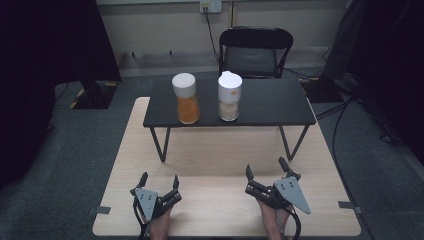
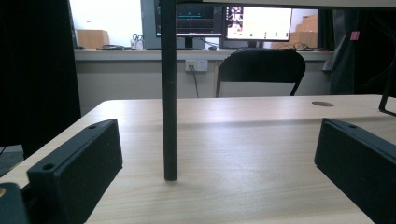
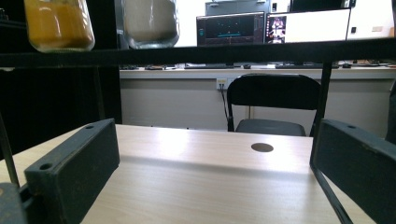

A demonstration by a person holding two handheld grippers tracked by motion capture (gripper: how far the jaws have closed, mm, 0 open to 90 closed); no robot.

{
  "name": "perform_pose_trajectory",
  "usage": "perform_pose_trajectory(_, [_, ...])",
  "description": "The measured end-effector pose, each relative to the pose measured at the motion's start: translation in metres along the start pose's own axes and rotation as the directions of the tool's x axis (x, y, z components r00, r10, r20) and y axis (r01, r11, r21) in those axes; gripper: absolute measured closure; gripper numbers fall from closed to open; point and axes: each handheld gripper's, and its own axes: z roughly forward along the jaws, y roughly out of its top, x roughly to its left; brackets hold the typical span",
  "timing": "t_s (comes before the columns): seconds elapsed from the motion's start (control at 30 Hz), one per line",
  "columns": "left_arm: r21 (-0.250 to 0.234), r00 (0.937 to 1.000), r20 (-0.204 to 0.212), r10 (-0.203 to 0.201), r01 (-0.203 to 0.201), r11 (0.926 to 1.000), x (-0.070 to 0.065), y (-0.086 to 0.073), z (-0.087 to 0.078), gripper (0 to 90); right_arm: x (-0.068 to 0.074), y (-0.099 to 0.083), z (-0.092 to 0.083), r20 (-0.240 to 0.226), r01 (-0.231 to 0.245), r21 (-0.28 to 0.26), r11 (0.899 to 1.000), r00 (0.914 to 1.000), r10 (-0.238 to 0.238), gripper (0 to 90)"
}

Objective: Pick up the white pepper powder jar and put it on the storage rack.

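Two clear jars with white lids stand on a small black raised shelf [image 1: 270, 102]. The left jar [image 1: 186, 99] holds orange powder, the right jar [image 1: 229, 96] a pale beige powder. In the right gripper view the orange jar [image 3: 58, 23] and the beige jar [image 3: 150, 21] appear at the top, above the shelf edge. My left gripper [image 1: 159, 181] rests open on the wooden table [image 1: 220, 150] near its front edge, nothing between its jaws. My right gripper [image 1: 266, 170] also stands open and empty, to the right. In the left gripper view a black shelf leg [image 2: 168, 93] stands just ahead of the left gripper [image 2: 219, 163].
A black folding chair [image 1: 255, 50] stands behind the table. Cables run on the grey carpet at the right. Monitors [image 3: 275, 25] sit on a far desk. The shelf's black wire legs [image 1: 161, 142] rest on the tabletop. A round hole [image 3: 262, 147] marks the table's surface.
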Motion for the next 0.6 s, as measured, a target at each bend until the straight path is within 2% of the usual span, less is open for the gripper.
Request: perform_pose_trajectory(0.6, [0.000, 1.0000, 0.000, 0.000, 0.000, 1.0000, 0.000, 0.000, 0.000, 0.2, 0.002, -0.025, -0.009, 0.020, 0.024, 0.026, 0.999, 0.9995, -0.025, 0.0])
